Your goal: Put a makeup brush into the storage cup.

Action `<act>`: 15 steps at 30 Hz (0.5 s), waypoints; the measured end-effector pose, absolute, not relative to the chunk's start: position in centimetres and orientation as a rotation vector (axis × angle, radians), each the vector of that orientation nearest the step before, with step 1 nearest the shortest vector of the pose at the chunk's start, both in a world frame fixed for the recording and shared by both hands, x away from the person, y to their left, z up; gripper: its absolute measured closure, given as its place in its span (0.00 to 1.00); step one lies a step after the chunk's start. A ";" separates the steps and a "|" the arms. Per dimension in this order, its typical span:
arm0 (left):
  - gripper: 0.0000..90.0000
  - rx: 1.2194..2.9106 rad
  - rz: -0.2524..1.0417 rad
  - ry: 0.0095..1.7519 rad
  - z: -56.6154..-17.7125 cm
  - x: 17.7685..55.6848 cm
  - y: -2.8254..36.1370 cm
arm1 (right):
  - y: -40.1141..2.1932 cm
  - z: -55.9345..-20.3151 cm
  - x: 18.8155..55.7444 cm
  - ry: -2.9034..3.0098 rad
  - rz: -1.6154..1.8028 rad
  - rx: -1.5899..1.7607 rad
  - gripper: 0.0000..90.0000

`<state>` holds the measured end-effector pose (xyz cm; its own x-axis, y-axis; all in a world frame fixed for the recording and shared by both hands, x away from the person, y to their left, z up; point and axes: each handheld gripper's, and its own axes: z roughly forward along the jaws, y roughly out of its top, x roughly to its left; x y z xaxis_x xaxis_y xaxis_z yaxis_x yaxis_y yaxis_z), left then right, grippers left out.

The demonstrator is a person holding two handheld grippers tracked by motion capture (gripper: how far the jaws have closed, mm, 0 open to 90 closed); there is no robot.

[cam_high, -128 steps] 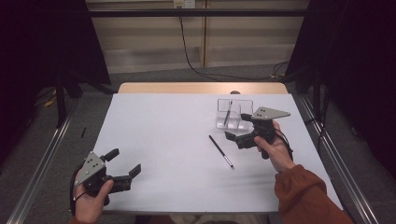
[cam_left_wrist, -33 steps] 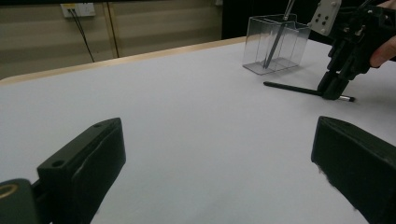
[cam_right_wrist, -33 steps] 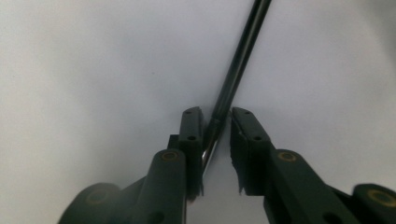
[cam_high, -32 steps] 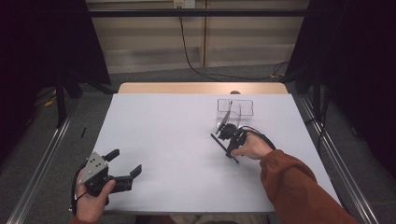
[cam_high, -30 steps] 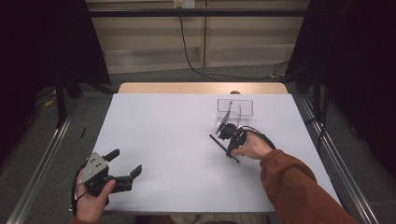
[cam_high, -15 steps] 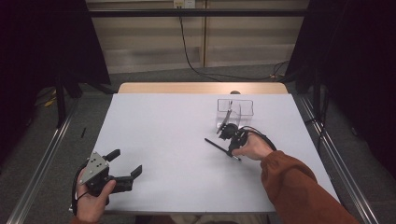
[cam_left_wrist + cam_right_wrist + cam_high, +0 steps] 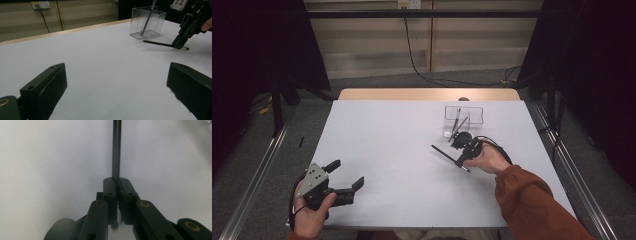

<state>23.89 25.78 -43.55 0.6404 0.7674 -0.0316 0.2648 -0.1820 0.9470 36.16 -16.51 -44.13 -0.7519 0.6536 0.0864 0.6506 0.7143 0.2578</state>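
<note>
Our right gripper [image 7: 117, 185] has its black jaws pressed together on a thin black pen [image 7: 116, 150], pinched near one end with the long barrel running out ahead over the white table cover [image 7: 402, 150]. We judge the pickup step is in hand: the pen lies low over the sheet, just in front of the clear plastic holder box [image 7: 463, 120], which already has a pen leaning in it. Next we would need to lift, tilt the pen upright and carry it over the box. Our left gripper [image 7: 346, 181] rests well apart at the near left edge, jaws spread wide with nothing between them.
</note>
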 end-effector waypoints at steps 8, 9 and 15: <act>0.03 1.739 0.560 0.846 -43.6 23.9 25.8 | -17.6 -43.3 35.7 2.849 0.605 1.111 0.94; 0.03 1.739 0.560 0.845 -43.6 23.9 25.8 | -17.9 -43.2 35.7 2.835 0.636 1.117 0.94; 0.03 1.735 0.558 0.845 -43.5 23.9 25.8 | -18.4 -42.7 35.3 2.791 0.774 1.098 0.94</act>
